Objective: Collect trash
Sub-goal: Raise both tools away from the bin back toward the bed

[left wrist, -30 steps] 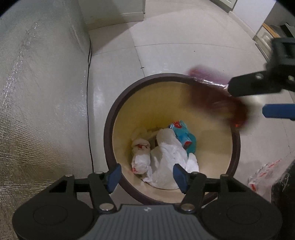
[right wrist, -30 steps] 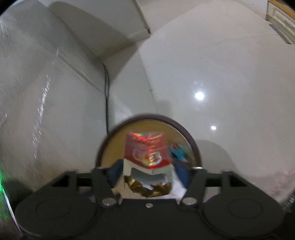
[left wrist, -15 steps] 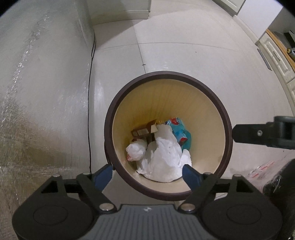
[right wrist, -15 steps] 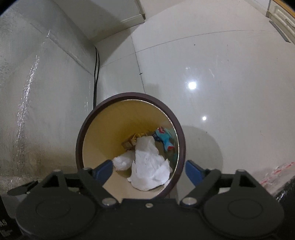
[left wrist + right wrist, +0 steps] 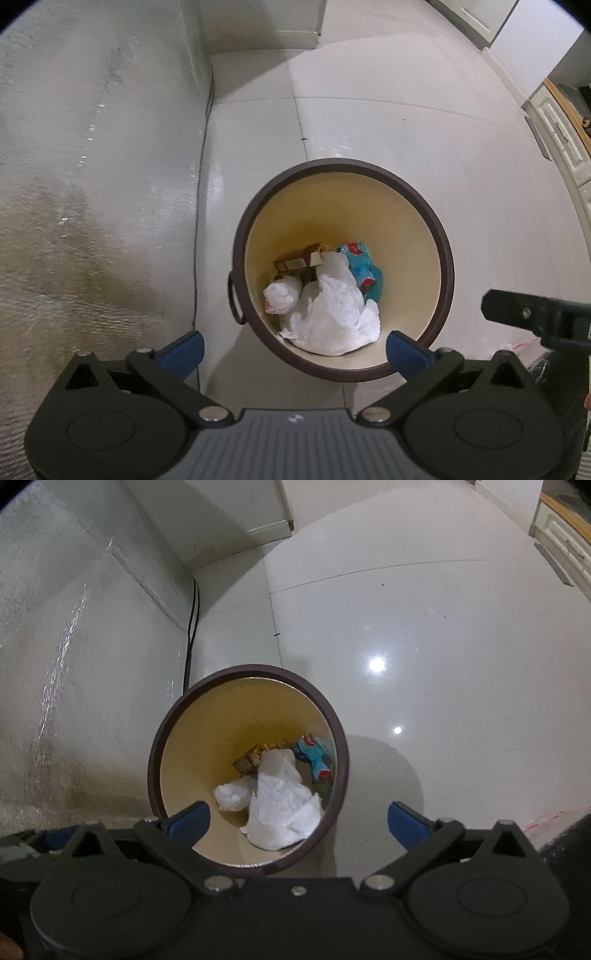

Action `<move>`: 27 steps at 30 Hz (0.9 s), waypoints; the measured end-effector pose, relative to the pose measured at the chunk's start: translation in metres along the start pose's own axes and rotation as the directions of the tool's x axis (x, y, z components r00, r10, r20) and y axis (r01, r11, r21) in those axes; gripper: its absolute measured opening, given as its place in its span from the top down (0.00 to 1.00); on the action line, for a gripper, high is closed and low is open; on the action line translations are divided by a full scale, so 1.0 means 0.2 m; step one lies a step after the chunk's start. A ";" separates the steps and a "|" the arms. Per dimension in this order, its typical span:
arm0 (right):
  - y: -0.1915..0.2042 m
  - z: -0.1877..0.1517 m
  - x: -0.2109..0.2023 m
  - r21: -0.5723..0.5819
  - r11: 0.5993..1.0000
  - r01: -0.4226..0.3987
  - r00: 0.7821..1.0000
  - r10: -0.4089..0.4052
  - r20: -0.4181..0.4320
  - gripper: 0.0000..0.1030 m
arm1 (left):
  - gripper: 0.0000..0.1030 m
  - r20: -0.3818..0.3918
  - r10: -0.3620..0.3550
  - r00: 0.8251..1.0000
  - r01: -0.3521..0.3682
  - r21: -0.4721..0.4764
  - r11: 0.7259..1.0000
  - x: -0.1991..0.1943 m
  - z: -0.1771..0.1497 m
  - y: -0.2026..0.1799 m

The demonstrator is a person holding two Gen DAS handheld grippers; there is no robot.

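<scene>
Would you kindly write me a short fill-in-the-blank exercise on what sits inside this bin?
1. The bin has a dark ____ rim.
2. The biggest piece in it is a crumpled ____ bag.
3. The wrapper beside that bag is mostly ____.
4. The left gripper holds ____.

Missing words: brown; white; blue; nothing

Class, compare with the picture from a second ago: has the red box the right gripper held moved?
Yes. It left the right gripper, whose jaws are opening with nothing between them, and now lies down inside the bin, behind the white paper.
</scene>
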State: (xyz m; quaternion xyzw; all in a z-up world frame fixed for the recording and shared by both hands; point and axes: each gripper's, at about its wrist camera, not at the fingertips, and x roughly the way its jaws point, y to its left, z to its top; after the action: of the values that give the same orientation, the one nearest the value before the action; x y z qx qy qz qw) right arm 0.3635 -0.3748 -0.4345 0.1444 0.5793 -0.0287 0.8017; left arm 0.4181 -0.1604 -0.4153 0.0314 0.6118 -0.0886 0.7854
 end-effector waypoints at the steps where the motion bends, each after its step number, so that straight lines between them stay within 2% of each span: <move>1: 0.00 -0.01 -0.02 -0.001 1.000 0.001 1.000 -0.001 0.002 0.00 | 0.00 0.000 0.006 1.000 -0.006 -0.002 1.000 -0.02 -0.01 0.00; 15: -0.02 -0.13 -0.30 -0.025 0.999 0.029 0.997 -0.027 0.069 0.00 | 0.00 0.050 0.045 0.998 -0.044 -0.029 0.999 -0.31 -0.13 0.03; 27: -0.01 -0.33 -0.61 -0.052 0.997 0.054 0.988 -0.046 0.148 0.00 | 0.00 0.120 0.054 0.991 -0.052 -0.019 0.998 -0.60 -0.31 0.02</move>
State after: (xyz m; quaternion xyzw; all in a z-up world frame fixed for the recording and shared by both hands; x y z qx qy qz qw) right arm 0.2622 -0.3750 -0.3392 0.1051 0.5230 -0.0431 0.8447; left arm 0.3307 -0.1340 -0.3147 0.0361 0.5630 -0.0645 0.8231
